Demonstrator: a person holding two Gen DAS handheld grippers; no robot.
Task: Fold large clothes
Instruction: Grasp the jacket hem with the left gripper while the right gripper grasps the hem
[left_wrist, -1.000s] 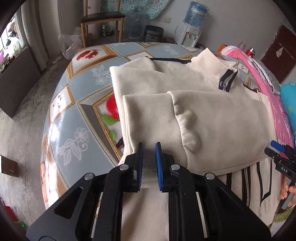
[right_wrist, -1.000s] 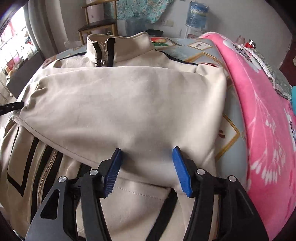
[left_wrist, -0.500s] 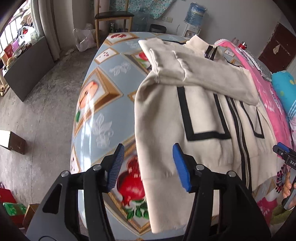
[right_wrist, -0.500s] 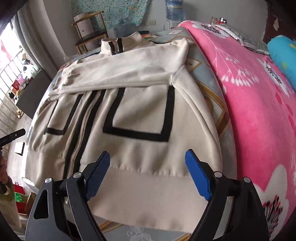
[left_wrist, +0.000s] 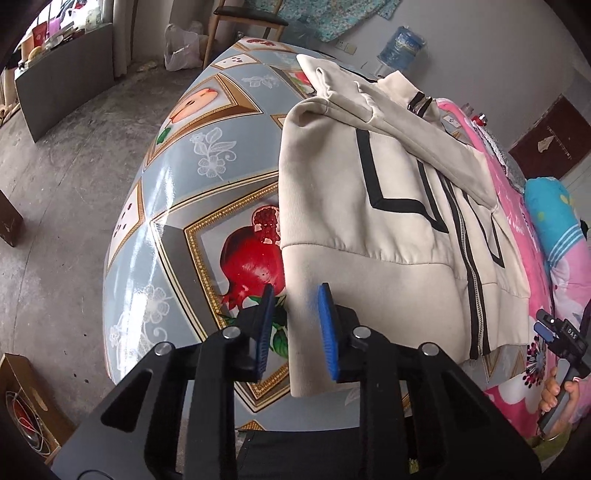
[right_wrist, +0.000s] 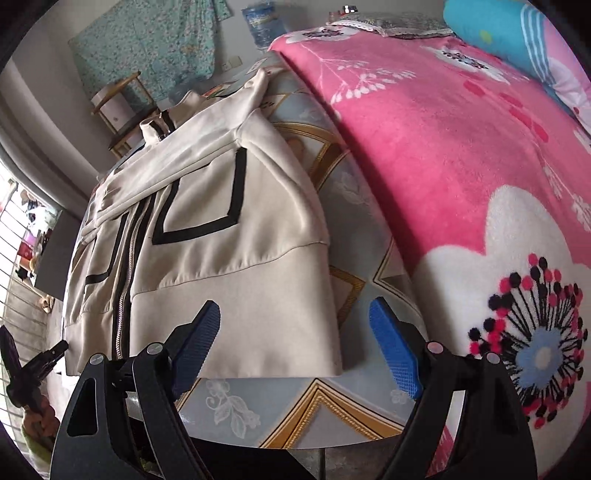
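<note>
A cream zip jacket (left_wrist: 369, 229) with black stripes lies front up on the patterned table (left_wrist: 177, 206), both sleeves folded across its chest. My left gripper (left_wrist: 293, 328) is open, its blue pads astride the near left corner of the hem. In the right wrist view the jacket (right_wrist: 229, 236) fills the left half, and my right gripper (right_wrist: 295, 347) is wide open at the near right hem corner, holding nothing. The right gripper also shows in the left wrist view (left_wrist: 554, 332), at the far right.
A pink flowered blanket (right_wrist: 461, 166) covers the table's right side, with a blue pillow (right_wrist: 509, 33) beyond. A wooden chair (left_wrist: 243, 26), a plastic bag and a water jug (left_wrist: 400, 46) stand past the far end. A cardboard box (left_wrist: 26, 398) sits on the floor at left.
Both grippers let go of the folded sleeves, pulled back from the chest to the hem at the table's near end, and the left one narrowed around the hem corner.
</note>
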